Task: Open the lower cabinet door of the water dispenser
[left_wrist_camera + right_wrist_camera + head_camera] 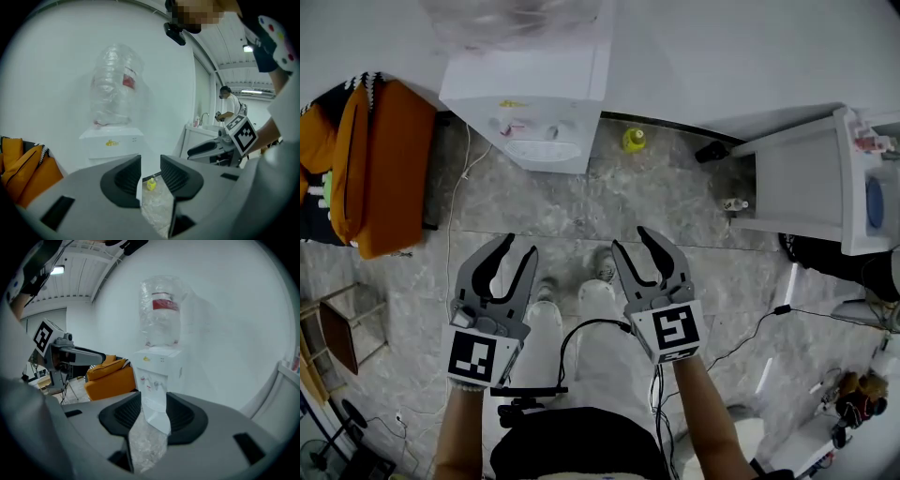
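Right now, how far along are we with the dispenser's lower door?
Done: nothing yet; the door of the dispenser looks shut in the right gripper view. In hand: the left gripper and right gripper are both open and empty, pointed at the dispenser but well short of it. Left: close in, grip the door, pull it open.

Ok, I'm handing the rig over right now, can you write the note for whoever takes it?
Left gripper: fingers apart, nothing between them.
Right gripper: fingers apart, nothing between them.
Water dispenser: against the wall straight ahead, across a stretch of floor. Neither gripper touches it.
Lower cabinet door: looks closed.
Done: nothing yet.
Left: close in, catch the door, pull it open.
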The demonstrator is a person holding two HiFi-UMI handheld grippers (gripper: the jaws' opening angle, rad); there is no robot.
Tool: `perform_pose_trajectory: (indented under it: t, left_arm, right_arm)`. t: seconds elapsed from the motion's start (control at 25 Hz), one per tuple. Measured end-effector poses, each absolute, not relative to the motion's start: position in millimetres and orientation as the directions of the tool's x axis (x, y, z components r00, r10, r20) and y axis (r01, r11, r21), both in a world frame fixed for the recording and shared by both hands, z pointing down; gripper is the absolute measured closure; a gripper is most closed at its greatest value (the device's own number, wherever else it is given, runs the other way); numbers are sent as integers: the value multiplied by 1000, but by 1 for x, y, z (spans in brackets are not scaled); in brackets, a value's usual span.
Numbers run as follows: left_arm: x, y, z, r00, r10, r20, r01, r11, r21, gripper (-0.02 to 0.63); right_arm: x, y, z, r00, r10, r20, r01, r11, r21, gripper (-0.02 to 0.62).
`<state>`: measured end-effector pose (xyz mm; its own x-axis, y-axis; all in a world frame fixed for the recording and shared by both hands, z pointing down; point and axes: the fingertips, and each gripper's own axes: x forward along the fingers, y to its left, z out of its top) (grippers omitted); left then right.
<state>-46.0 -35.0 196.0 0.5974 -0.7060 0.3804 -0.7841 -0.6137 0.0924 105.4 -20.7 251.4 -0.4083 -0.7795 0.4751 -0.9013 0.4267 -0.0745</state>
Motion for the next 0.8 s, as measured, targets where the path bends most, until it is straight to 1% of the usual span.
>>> perform_pose_trajectory:
  t: [0.28,0.8]
  left_arm:
    - [-29,-51,223,572,-722,389,-807,-580,110,477]
    - [5,-77,300,562,-704,435,-810,-574,119,477]
  right_arm:
    - [116,-44,292,-433,-760,486,-890,445,-97,442]
    - [128,-86,384,-457,-736,499,-881,453,-138,442]
